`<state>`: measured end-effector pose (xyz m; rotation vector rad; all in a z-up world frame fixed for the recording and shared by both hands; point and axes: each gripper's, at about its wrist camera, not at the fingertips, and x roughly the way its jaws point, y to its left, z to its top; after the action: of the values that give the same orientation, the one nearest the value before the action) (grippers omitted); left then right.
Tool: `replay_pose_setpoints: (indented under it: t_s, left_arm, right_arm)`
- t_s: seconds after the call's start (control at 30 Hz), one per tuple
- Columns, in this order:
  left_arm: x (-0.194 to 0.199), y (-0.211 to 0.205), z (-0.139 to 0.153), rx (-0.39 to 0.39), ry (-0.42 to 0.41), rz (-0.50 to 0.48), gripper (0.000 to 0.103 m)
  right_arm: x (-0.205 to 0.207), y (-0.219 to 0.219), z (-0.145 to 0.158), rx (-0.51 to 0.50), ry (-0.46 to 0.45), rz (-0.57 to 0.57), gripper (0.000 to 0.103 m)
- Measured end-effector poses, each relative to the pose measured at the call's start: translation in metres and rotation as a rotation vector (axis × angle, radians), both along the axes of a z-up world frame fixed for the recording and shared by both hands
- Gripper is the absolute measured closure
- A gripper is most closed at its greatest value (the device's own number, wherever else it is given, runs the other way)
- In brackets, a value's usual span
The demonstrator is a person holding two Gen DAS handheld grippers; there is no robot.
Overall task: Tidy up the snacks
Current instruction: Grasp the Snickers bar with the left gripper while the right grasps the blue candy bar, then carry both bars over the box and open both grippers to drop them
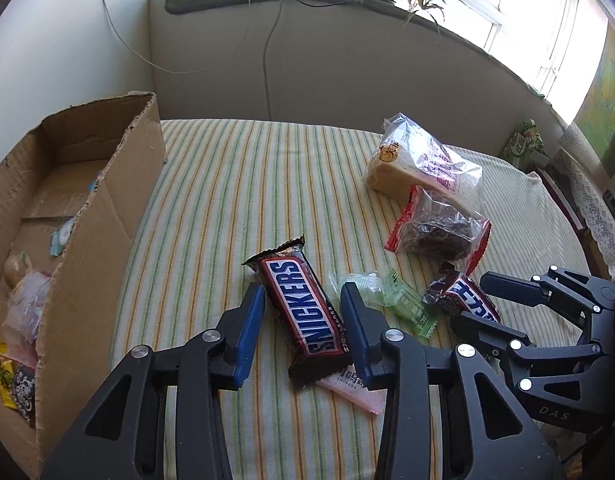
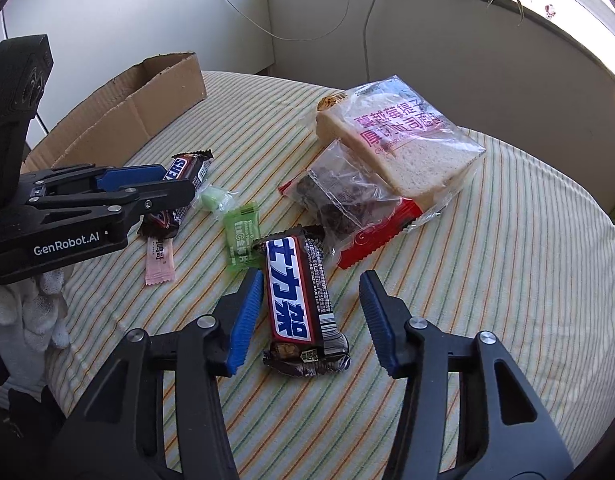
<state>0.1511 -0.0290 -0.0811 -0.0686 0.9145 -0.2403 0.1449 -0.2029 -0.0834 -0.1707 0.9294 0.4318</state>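
Reaching down with both grippers, one bar each. Left gripper (image 1: pixel 303 316) straddles Snickers bar (image 1: pixel 303 312), jaws narrow, pads beside wrapper, not squeezing yet. Right gripper (image 2: pixel 311 312) around second bar (image 2: pixel 297 304), jaws wider, gap on right side. Pink candy (image 2: pixel 160 260) and green candies (image 2: pixel 239 234) lie near. Farther back: dark snack bag (image 2: pixel 339 204), bread bag (image 2: pixel 399 148). Cardboard box (image 1: pixel 87 216) at left already holds few snacks. Most snacks not yet put away on striped cloth (image 2: pixel 507 280).
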Motion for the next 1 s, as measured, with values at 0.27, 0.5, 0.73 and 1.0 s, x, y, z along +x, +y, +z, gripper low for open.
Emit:
replay_pose_setpoints:
  t_s: [0.27,0.5,0.73,1.0]
  left_arm:
    - [0.000,-0.001,0.000,0.022,-0.008,-0.022,0.076]
    - [-0.007,0.006,0.004,0.017,-0.017,-0.027,0.077]
    - [-0.016,0.015,0.016,0.004,-0.050,-0.027,0.077]
    - [-0.030,0.029,0.040,-0.019,-0.108,-0.022,0.077]
  right_arm:
    - [0.002,0.006,-0.003,-0.002,0.016,0.011,0.073]
    - [0.000,0.007,-0.004,-0.003,0.012,0.008,0.073]
    - [-0.003,0.006,0.001,0.002,0.001,0.001,0.073]
    - [-0.013,0.007,0.022,0.020,-0.039,-0.005,0.073]
